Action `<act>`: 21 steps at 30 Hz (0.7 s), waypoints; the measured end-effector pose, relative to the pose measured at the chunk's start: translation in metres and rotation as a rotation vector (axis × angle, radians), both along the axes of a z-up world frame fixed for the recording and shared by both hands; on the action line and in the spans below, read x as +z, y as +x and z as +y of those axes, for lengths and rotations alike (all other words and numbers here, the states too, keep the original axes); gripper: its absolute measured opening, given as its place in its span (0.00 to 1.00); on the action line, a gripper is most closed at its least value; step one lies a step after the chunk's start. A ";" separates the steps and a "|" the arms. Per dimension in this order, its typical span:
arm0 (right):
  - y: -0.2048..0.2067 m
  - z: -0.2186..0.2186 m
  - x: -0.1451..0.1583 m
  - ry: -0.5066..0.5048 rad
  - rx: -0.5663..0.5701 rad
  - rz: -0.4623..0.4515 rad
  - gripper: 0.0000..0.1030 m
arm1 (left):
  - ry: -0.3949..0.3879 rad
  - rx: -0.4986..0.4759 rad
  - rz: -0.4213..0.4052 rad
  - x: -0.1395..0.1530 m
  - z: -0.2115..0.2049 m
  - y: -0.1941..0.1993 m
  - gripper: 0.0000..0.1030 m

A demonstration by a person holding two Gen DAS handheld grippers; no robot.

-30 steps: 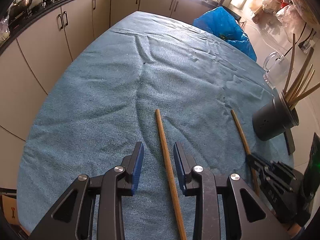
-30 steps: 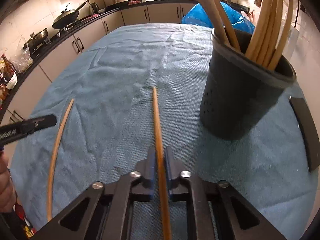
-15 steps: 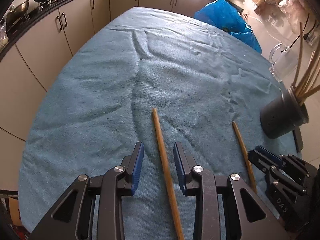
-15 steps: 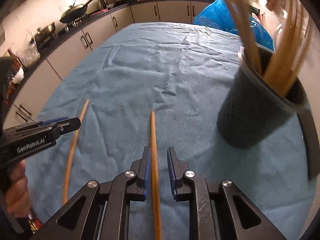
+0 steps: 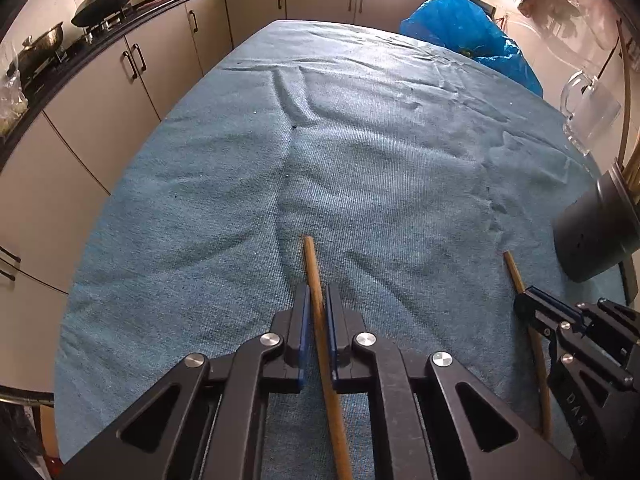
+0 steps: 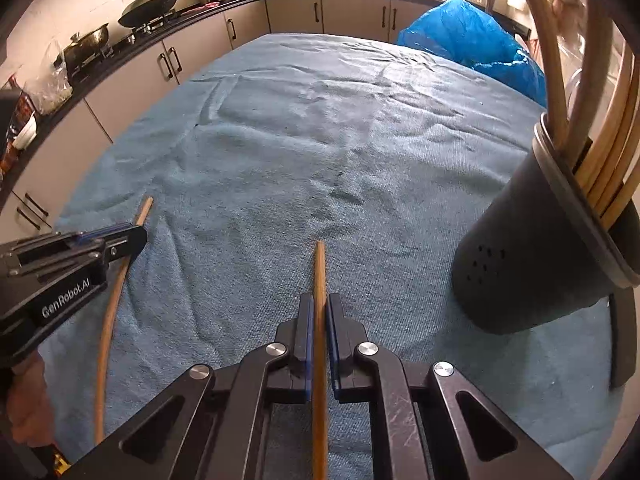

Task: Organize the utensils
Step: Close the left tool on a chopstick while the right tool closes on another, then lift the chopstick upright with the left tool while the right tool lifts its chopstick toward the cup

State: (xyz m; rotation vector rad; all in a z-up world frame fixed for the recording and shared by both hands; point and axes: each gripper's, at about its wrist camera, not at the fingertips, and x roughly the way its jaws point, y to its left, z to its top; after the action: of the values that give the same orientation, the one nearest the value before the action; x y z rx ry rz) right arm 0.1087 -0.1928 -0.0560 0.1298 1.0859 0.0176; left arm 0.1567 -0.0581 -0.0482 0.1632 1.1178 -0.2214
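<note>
Pinching chopstick (image 5: 316,300), left gripper (image 5: 317,308) (rear cut off).

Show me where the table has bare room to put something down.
The blue cloth is bare from the chopstick tips to the far edge by the blue bag, and along the left side. The right edge is crowded: black holder and glass mug.

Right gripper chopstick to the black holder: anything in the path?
Nothing visible. Right gripper is closed on its chopstick; only bare blue cloth lies between it and the black holder, which already holds several chopsticks.
</note>
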 end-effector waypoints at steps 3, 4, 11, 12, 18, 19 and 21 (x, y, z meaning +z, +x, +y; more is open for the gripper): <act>0.005 0.003 -0.001 -0.015 0.002 0.014 0.07 | 0.025 -0.003 -0.005 0.000 -0.005 0.000 0.07; 0.006 0.004 0.000 -0.023 0.006 0.018 0.07 | 0.030 -0.004 -0.005 0.000 -0.005 0.000 0.07; 0.010 0.004 -0.001 -0.032 0.013 0.012 0.07 | 0.007 -0.008 -0.003 0.000 -0.003 0.001 0.06; 0.010 0.003 0.000 -0.022 0.010 0.011 0.07 | -0.006 -0.010 0.001 0.001 -0.002 0.000 0.06; -0.008 -0.004 0.030 0.056 -0.012 -0.094 0.07 | -0.081 -0.019 -0.076 0.038 0.006 -0.013 0.06; -0.014 -0.007 0.043 0.073 -0.022 -0.134 0.07 | -0.096 -0.020 -0.099 0.049 0.008 -0.018 0.06; -0.027 -0.012 0.065 0.091 -0.040 -0.206 0.07 | -0.122 -0.024 -0.130 0.065 0.011 -0.024 0.06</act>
State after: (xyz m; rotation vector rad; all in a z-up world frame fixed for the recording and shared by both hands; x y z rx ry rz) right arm 0.0819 -0.2053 0.0085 0.2265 0.8771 0.0431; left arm 0.1326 -0.0469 0.0173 0.0811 0.9708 -0.2953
